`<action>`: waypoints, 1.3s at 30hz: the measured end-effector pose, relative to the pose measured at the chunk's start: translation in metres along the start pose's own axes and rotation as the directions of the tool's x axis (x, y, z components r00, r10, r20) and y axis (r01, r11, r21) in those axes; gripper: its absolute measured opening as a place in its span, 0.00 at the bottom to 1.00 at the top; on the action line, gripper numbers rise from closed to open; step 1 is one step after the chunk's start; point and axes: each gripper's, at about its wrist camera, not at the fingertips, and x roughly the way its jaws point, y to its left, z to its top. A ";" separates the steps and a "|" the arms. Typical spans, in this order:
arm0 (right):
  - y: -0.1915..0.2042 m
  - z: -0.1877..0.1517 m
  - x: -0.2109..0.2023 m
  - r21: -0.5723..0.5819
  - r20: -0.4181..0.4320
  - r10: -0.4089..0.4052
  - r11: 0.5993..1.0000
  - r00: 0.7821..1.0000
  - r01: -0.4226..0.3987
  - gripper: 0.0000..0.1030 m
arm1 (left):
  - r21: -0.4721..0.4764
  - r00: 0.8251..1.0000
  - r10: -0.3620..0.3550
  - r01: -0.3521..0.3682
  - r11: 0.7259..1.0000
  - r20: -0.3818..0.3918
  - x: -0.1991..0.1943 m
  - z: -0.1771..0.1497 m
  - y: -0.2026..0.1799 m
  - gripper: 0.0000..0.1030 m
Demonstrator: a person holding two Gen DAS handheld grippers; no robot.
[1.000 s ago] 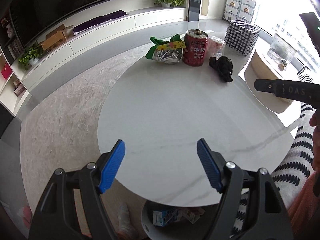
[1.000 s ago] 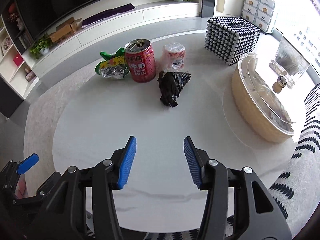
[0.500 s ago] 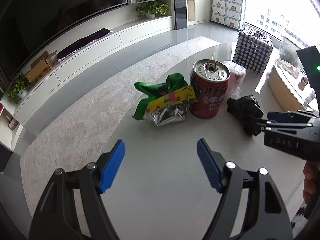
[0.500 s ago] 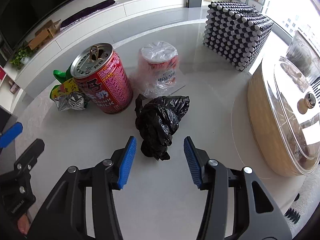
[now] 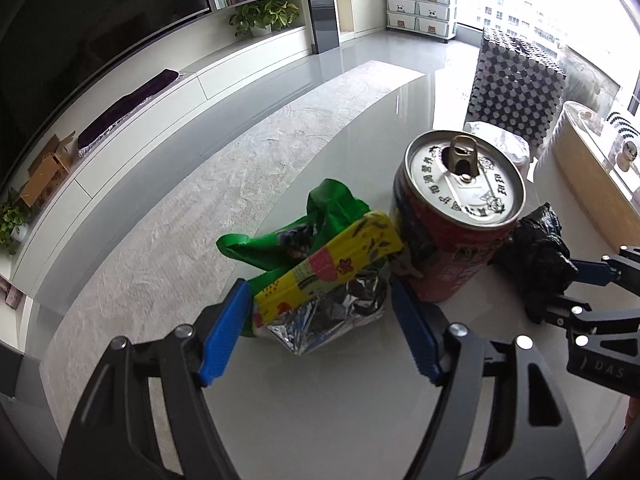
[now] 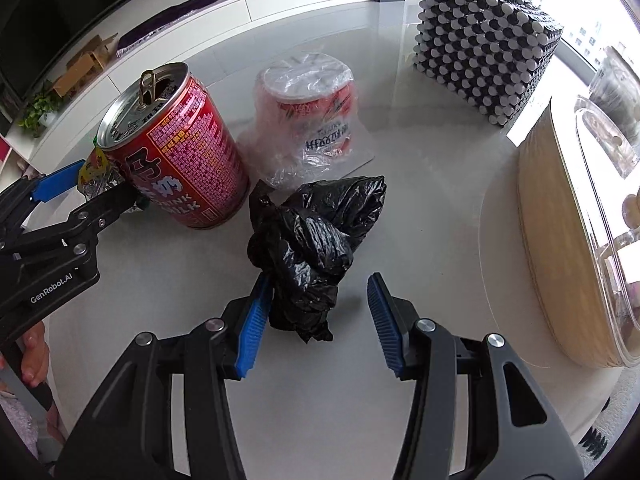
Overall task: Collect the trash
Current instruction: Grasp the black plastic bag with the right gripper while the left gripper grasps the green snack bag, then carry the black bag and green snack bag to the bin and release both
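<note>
A crumpled green, yellow and foil snack wrapper [image 5: 320,280] lies on the white marble table [image 5: 320,420], with its near part between the open blue fingers of my left gripper [image 5: 320,330]. A red milk can [image 5: 452,240] stands upright right of it. A black plastic bag [image 6: 308,248] lies crumpled in front of the can [image 6: 180,168]; my right gripper [image 6: 316,320] is open around its near end, the left finger touching it. A cup wrapped in clear plastic [image 6: 312,120] stands behind the bag.
A black-and-white studded box [image 6: 488,40] stands at the back right. A wooden tray with a clear domed lid [image 6: 568,240] sits on the right. The left gripper shows in the right wrist view [image 6: 60,216] beside the can. Floor and TV cabinet lie beyond the table.
Both grippers have moved forward across the table to the trash. The left now has the wrapper between its fingers and the right has the black bag. Both have stayed open.
</note>
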 end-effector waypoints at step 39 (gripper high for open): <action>0.040 -0.142 -0.161 -0.229 0.034 0.197 0.956 0.980 -0.184 0.15 | -0.238 0.998 -0.055 0.051 0.970 -0.010 -0.236 -0.185 -0.031 0.19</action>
